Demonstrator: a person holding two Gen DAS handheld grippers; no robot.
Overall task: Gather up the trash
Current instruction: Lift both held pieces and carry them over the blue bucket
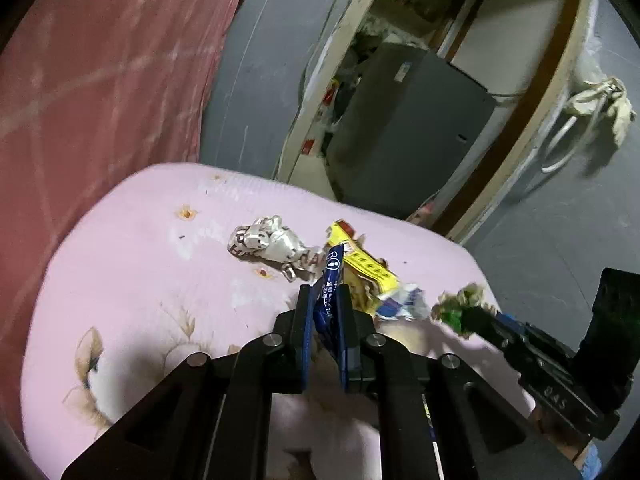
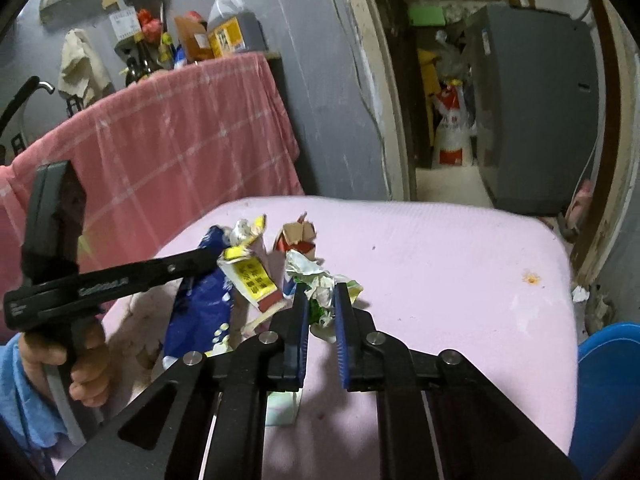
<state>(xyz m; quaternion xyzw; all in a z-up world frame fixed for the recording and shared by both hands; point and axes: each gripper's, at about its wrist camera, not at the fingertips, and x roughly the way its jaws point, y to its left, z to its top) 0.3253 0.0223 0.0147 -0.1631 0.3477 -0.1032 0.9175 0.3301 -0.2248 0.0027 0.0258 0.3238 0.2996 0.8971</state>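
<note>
On a pink table [image 1: 132, 264] lies trash. My left gripper [image 1: 326, 300] is shut on a blue snack bag [image 1: 331, 280]; the bag also shows in the right wrist view [image 2: 200, 312], hanging from that gripper. Beside it lie a yellow wrapper [image 1: 366, 266], a crumpled silver wrapper [image 1: 268, 242] and a white-blue scrap [image 1: 404, 304]. My right gripper [image 2: 322, 300] is shut on a crumpled green-white wrapper [image 2: 320, 292], also seen in the left wrist view [image 1: 460, 308]. A torn brown-red carton [image 2: 298, 236] lies behind.
A pink-red cloth [image 2: 180, 132] covers a counter with bottles [image 2: 230, 28] at the left. A grey cabinet [image 2: 532, 104] stands in the doorway behind the table. A blue bin [image 2: 608, 392] sits at the table's right edge.
</note>
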